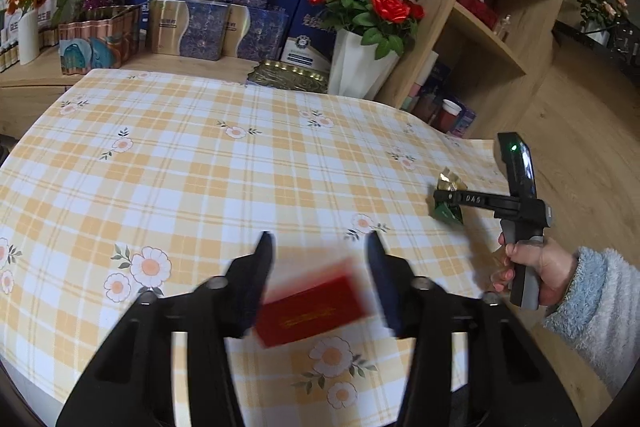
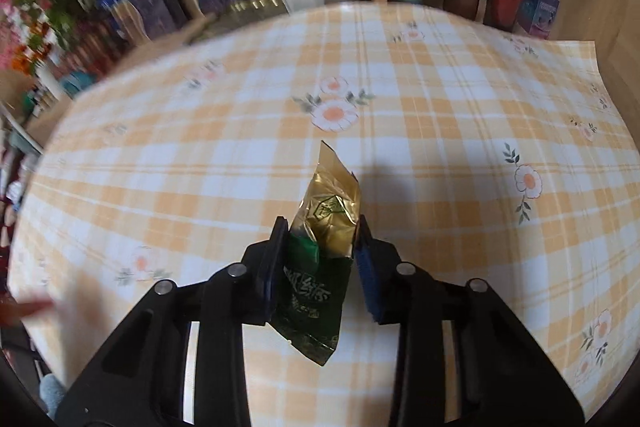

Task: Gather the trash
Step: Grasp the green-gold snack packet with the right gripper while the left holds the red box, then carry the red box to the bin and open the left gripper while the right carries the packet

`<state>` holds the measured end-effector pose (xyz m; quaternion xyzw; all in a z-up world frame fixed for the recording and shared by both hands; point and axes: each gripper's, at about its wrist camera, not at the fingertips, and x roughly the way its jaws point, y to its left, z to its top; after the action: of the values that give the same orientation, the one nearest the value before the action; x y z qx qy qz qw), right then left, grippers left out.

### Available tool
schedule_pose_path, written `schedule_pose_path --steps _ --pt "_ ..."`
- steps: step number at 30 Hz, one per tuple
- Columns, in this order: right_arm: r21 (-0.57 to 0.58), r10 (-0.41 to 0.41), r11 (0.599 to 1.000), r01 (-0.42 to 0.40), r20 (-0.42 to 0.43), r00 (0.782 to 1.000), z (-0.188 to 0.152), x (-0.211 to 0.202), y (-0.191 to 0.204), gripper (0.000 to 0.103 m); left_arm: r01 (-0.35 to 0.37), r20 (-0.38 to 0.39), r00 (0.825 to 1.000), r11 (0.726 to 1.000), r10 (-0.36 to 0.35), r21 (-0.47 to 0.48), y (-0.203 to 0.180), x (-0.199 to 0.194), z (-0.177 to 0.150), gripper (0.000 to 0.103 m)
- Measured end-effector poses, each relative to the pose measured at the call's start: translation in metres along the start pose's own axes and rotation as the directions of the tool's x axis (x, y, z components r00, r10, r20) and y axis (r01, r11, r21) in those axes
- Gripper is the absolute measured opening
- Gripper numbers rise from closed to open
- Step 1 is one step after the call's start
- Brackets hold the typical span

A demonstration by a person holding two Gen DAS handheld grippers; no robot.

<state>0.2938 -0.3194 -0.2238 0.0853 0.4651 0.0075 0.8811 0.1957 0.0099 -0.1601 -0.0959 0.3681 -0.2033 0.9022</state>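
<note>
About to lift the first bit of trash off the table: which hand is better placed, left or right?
Right. Its tongs already straddle the green-and-gold wrapper, pads against its sides. The left tongs stand apart from the red packet, which lies blurred between them, not gripped.

The letters "DAS" stand in white on the black arm of the right gripper [image 1: 448, 205]; the print on the boxes [image 1: 224, 7] and wrapper [image 2: 320, 259] stays unreadable.
</note>
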Motion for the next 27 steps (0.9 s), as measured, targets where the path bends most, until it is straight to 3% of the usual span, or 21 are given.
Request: schedule_pose_path --steps 2,5,9,10,12,14,19,23,26,27 --pt "-0.022 0.014 1.0 -0.013 0.021 1.0 -0.002 -0.013 0.005 0.034 0.005 -0.011 1.0 1.0 -0.005 0.016 -0.003 -0.001 -0.003 0.043" --pt "-0.047 0.046 0.998 -0.043 0.052 0.998 -0.009 -0.037 0.015 0.034 0.021 -0.05 0.999 1.0 -0.02 0.023 -0.002 0.004 -0.01 0.033" --pt "-0.062 0.107 0.993 -0.102 0.084 0.991 -0.021 -0.066 0.026 0.034 0.043 -0.083 0.996 0.999 -0.044 -0.021 0.009 0.006 -0.016 0.034" --pt "-0.069 0.125 0.991 -0.119 0.087 0.988 -0.026 -0.074 0.029 0.034 0.054 -0.09 0.994 0.998 -0.056 -0.029 0.013 0.006 -0.017 0.038" --pt "-0.075 0.155 0.986 -0.149 0.089 0.984 -0.035 -0.084 0.033 0.034 0.1 -0.127 0.986 0.994 -0.106 -0.048 0.017 0.007 -0.02 0.068" --pt "-0.081 0.172 0.983 -0.164 0.093 0.981 -0.042 -0.093 0.037 0.034 0.118 -0.16 0.98 0.993 -0.12 -0.023 0.015 0.008 -0.026 0.077" --pt "-0.095 0.191 0.979 -0.18 0.117 0.975 -0.063 -0.116 0.042 0.034 0.058 -0.281 0.96 0.981 -0.004 0.185 -0.004 0.027 -0.057 0.078" --pt "-0.077 0.212 0.976 -0.203 0.138 0.967 -0.08 -0.134 0.042 0.034 0.019 -0.322 0.943 0.957 0.08 0.291 -0.011 0.043 -0.08 0.076" --pt "-0.076 0.22 0.975 -0.211 0.152 0.964 -0.098 -0.149 0.042 0.034 -0.019 -0.308 0.944 0.95 0.12 0.313 -0.012 0.044 -0.086 0.056" --pt "-0.078 0.222 0.974 -0.212 0.154 0.963 -0.103 -0.152 0.042 0.034 -0.015 -0.313 0.943 0.954 0.114 0.301 -0.011 0.042 -0.087 0.056"
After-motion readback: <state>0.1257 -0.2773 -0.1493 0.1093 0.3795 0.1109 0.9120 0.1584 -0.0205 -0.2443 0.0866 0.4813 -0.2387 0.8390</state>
